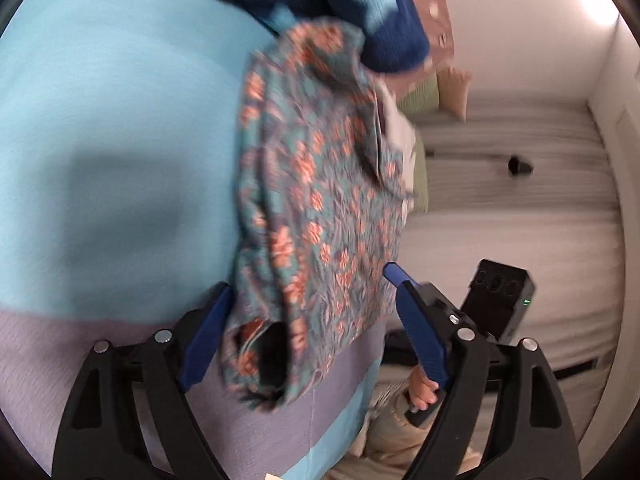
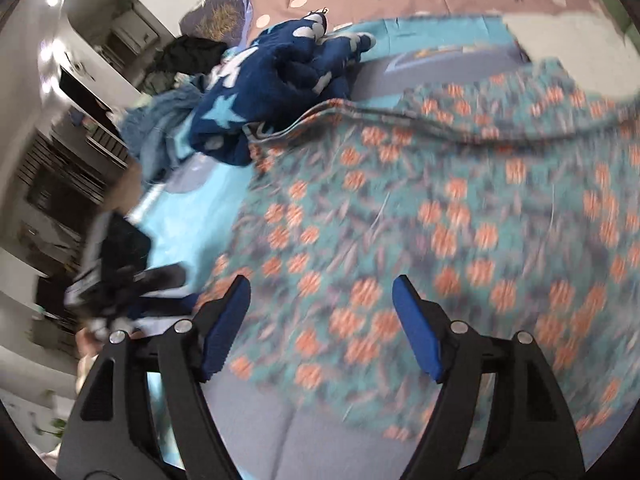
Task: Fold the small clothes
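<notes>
A light-blue and lilac bedsheet (image 1: 100,120) fills the left of the left wrist view, w/ pale wood floor (image 1: 520,208) at right. The floral garment (image 2: 420,220) is spread mid-frame beside a navy star garment (image 2: 272,96) at upper left. Left gripper (image 1: 308,316) and right gripper (image 2: 320,320) are seen wide open over the floral cloth, nothing gripped.

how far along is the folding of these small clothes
Done: nothing looks neatly folded yet. In hand: the floral garment lies rumpled on the blue bedspread, between the open left gripper and the open right gripper, neither pinching it. Left: that fold, plus the navy star-patterned garment heaped beyond.
</notes>
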A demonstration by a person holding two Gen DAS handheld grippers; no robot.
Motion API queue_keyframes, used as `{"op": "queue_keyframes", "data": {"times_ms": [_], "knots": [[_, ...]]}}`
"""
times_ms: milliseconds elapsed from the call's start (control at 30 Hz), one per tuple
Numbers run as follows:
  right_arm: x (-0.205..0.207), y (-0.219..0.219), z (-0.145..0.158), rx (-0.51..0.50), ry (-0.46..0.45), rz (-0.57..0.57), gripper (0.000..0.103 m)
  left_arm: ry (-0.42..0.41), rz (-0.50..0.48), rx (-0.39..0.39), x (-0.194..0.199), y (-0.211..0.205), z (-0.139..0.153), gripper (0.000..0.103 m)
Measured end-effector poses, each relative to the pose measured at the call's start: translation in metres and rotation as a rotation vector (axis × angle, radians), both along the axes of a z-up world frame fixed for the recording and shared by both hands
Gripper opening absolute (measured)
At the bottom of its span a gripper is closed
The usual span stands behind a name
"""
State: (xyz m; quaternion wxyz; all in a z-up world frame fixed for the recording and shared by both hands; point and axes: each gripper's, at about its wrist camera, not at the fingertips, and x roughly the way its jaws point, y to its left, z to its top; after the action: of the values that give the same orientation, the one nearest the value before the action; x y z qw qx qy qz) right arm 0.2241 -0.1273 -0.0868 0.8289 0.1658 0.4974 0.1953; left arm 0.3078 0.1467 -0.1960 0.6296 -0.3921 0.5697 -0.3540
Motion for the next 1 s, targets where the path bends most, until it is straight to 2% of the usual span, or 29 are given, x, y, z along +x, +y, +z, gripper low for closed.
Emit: {"op": "queue_keyframes", "data": {"times_ms": [33, 100, 167, 200, 267, 333, 433, 500, 633, 700, 800, 867, 967, 1000], "knots": [[-0.005, 0.0, 0.002, -0.004, -0.01, -0.003, 0.077, -0.013, -0.027, 0.008, 0.004, -0.008, 0.001, 0.082], [-0.015, -0.001, 0.008, -0.011, -0.037, -0.004, 0.078, -0.029, -0.036, 0.015, 0.007, -0.016, 0.001, 0.075], [-0.02, -0.002, 0.014, -0.012, -0.055, 0.004, 0.078, -0.005, -0.033, 0.002, 0.01, -0.024, -0.005, 0.05], [-0.022, -0.003, 0.016, -0.015, -0.064, 0.006, 0.078, 0.012, -0.022, -0.019, 0.008, -0.023, -0.009, 0.045], [-0.024, -0.006, 0.019, -0.028, -0.083, 0.0, 0.079, 0.032, 0.02, -0.065, 0.005, -0.023, -0.018, 0.026], [-0.022, -0.011, 0.021, -0.045, -0.092, -0.015, 0.079, 0.008, 0.059, -0.08, 0.0, -0.023, -0.023, 0.019], [-0.016, -0.02, 0.021, -0.04, -0.079, -0.035, 0.079, -0.052, 0.114, -0.051, -0.011, -0.021, -0.015, 0.015], [-0.015, -0.023, 0.022, -0.073, -0.088, -0.041, 0.079, -0.096, 0.143, -0.057, -0.023, -0.022, -0.002, 0.013], [-0.024, -0.039, 0.019, -0.184, -0.108, -0.027, 0.079, -0.156, 0.133, -0.07, -0.045, -0.026, 0.022, 0.012], [-0.036, -0.069, 0.014, -0.216, -0.102, -0.065, 0.081, -0.164, 0.114, -0.087, -0.052, -0.027, 0.029, 0.012], [-0.056, -0.13, 0.007, -0.161, -0.061, -0.192, 0.083, -0.184, 0.104, -0.061, -0.057, -0.025, 0.03, 0.013], [-0.071, -0.17, 0.002, -0.107, -0.029, -0.272, 0.086, -0.15, 0.119, -0.07, -0.049, -0.019, 0.023, 0.013], [-0.096, -0.23, -0.019, 0.07, 0.065, -0.386, 0.087, -0.09, 0.139, -0.107, -0.044, -0.007, 0.009, 0.013], [-0.106, -0.249, -0.033, 0.174, 0.103, -0.436, 0.087, -0.082, 0.141, -0.114, -0.044, -0.005, 0.006, 0.013]]}}
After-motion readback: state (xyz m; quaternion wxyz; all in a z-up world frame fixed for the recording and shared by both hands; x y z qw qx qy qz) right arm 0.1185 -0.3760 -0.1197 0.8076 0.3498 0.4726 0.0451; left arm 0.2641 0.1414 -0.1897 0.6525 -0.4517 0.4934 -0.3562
